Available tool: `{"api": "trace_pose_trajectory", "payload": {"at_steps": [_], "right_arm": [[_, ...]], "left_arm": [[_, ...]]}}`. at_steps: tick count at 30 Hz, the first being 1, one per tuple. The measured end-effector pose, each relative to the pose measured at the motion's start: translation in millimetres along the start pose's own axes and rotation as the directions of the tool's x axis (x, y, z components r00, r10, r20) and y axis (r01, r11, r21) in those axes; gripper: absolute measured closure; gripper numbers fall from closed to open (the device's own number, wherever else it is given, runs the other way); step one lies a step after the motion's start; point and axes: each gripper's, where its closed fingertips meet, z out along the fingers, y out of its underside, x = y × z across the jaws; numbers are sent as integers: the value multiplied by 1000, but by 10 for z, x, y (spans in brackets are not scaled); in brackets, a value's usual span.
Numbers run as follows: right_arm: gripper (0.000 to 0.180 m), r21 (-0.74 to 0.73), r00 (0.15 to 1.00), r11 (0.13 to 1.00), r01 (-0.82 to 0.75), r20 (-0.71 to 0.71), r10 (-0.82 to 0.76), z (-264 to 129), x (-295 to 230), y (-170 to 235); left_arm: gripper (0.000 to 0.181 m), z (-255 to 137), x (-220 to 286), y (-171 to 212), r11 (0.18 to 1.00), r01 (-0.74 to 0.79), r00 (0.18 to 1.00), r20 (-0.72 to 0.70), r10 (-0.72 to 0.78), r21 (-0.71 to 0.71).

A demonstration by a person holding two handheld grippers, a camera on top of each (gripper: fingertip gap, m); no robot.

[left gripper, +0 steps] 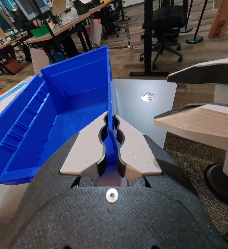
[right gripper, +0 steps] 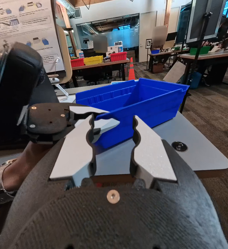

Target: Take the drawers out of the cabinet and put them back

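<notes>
Drawer (left gripper: 75,94) wall clamped in left tool (left gripper: 111,118) | right tool (right gripper: 113,118) apart, holding nothing

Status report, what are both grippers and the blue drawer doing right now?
Left gripper shut on blue drawer wall. Right gripper open, empty, short of drawer. Drawer on grey tabletop, cabinet not in view. Nothing blocking.

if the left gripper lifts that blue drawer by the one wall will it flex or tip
The blue drawer looks like empty, thin moulded plastic, so probably light. The left gripper pinches one wall, off-centre, so it would likely tilt. The ribbed walls suggest only slight flex.
</notes>
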Motion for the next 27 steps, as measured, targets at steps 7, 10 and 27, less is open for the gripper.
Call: {"api": "trace_pose_trajectory", "payload": {"at_steps": [7,10,27], "right_arm": [[118,-8,999,1000,-20,-40,20,-8,136,45],[113,-32,999,999,-36,-22,35,44,49,96],[137,-264,958,949,-170,183,223,894,-62,486]], "left_arm": [[138,-154,11,66,997,74,994,-77,-76,-25],[125,-502,61,230,992,102,982,-154,-113,-73],[129,-1779,84,600,981,173,956,-226,-188,-84]]}}
